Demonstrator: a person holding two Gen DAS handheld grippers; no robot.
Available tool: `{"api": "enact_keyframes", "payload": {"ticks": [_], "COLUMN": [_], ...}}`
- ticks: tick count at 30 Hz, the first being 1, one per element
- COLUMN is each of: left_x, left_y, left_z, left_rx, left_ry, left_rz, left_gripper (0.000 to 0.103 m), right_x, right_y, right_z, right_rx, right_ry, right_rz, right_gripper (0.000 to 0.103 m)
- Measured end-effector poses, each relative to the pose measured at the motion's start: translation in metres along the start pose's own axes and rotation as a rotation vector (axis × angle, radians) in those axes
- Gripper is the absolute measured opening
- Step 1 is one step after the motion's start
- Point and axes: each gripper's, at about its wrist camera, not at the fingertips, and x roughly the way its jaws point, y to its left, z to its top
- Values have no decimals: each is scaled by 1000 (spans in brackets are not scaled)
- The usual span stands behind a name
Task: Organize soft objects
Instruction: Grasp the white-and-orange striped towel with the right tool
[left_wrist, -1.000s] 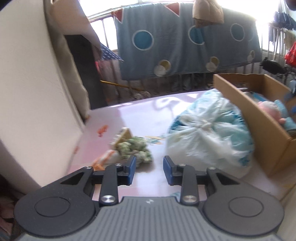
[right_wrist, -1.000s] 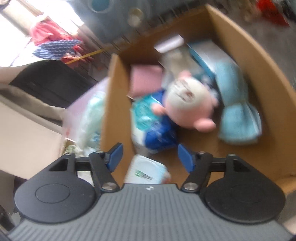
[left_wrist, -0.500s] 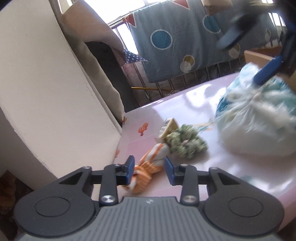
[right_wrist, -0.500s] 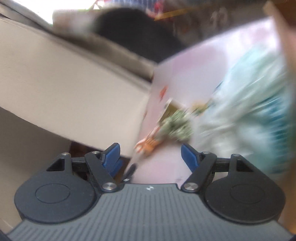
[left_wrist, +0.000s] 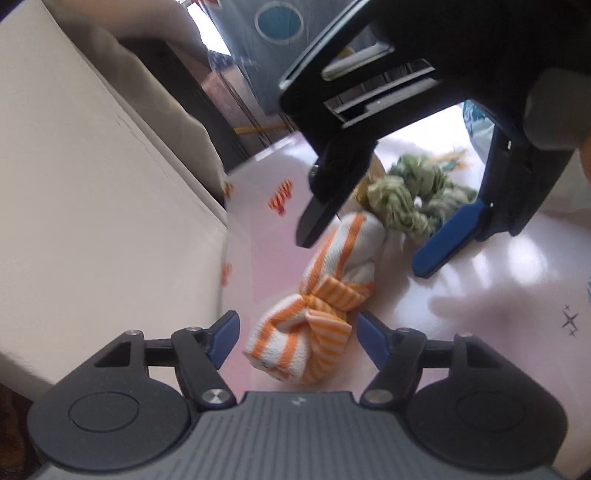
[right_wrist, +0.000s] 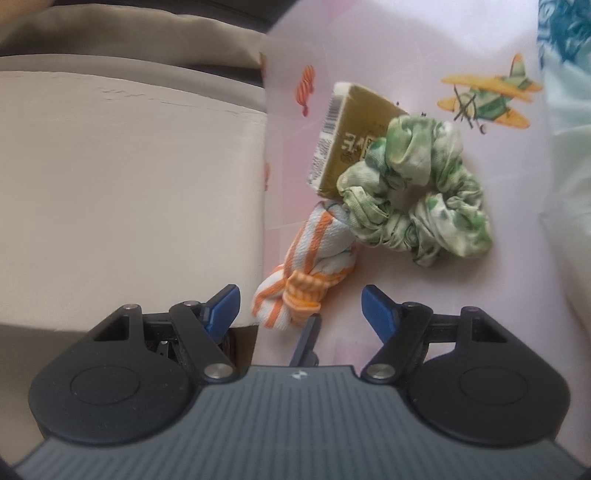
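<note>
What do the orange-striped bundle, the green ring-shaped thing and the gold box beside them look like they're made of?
Orange-striped bundle: soft woven or knitted cloth, matte, with a ribbed weave and a knot; probably cotton. Green scrunchie: thin gathered fabric, matte, mottled print, puckered folds. Gold box: likely printed card, slightly glossy, sharp edges and a barcode.

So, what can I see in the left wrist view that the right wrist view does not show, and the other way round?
Only the left wrist view shows the right gripper from outside, jaws open, above the cloth items, and the blue circle-patterned sheet behind.

Only the right wrist view shows the gold barcoded packet clearly, partly under the scrunchie, and the airplane print on the pink tablecloth.

Both show the knotted orange-striped cloth between the open left gripper's fingers, untouched, and the green scrunchie beside it.
</note>
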Motion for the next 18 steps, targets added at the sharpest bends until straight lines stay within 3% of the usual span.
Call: {"api": "enact_keyframes", "payload": {"ticks": [2,4,12,14,18], "left_x": [3,-1,-30,-38,-48], "left_y": [-1,-4,-17,-19,-17], "left_z": [-2,-4,-14,-15,-17], "left_rx": [-10,3,10,0,-35], "left_ry": [15,10,-44,-66,-80], "left_rz": [-13,1,-23,-35,-89], "left_gripper": [66,54,29,18,11], "right_x": [6,15,25,27,32], "right_y": [-1,-3,-10,-11,-13], "right_z": [0,-1,-10,-11,-14], "right_rx": [13,19,55,74,115], "right_ry": [0,-2,-11,-17,-22], "right_rz": [-7,-14,-28,-28,-36], "right_gripper": [73,73,68,64,48]}}
